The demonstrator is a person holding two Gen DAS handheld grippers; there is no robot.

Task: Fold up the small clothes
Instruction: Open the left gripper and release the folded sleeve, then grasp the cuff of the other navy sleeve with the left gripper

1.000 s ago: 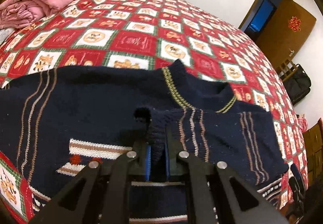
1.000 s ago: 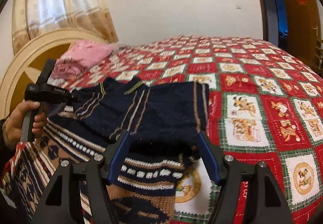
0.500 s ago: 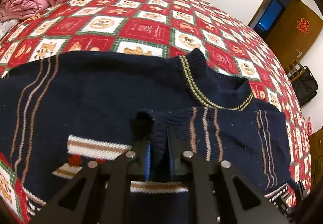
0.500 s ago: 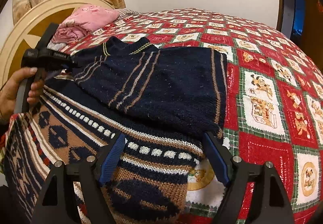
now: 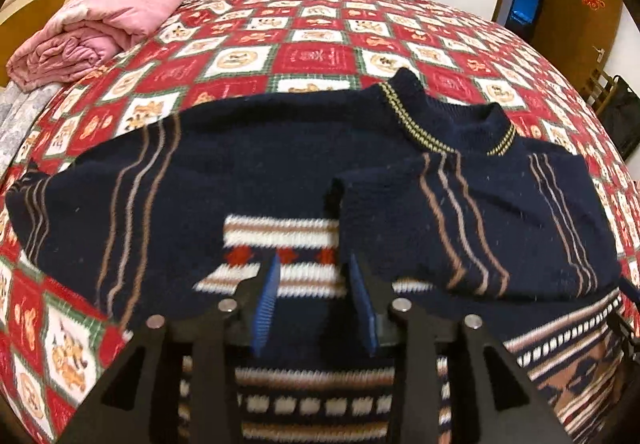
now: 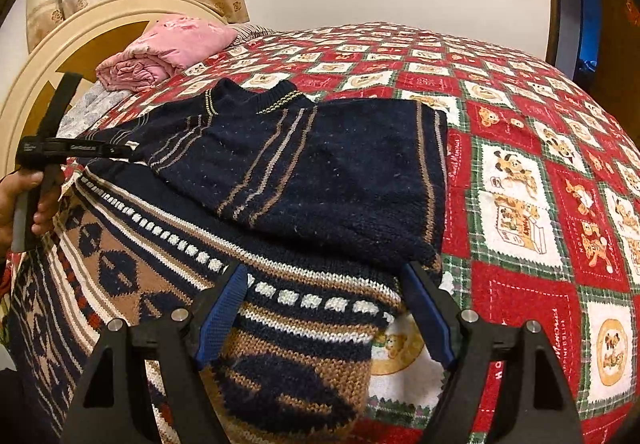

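A navy knitted sweater (image 5: 280, 163) with brown stripes and a patterned lower half lies flat on the bed. One sleeve (image 5: 460, 228) is folded across its chest, with the cuff lying just ahead of my left gripper (image 5: 314, 258). That gripper's jaws are opening, and only the flat sweater body shows under the gap between them. In the right wrist view the sweater (image 6: 340, 171) fills the middle. My right gripper (image 6: 324, 268) stands open over its patterned side near the folded edge, gripping nothing. The left gripper (image 6: 60, 151) shows at the far left, held by a hand (image 6: 16, 199).
The bed wears a red, white and green checked bedspread (image 6: 540, 183). A folded pink quilt (image 5: 100, 23) lies at the head end by the curved cream headboard (image 6: 80, 43). A brown door (image 5: 580, 3) and a dark bag (image 5: 620, 115) stand beyond the bed's far right.
My left gripper has let go of the sleeve cuff, spread its jaws and drawn back from it. The sleeve now lies flat on the chest. The right gripper opened slightly wider.
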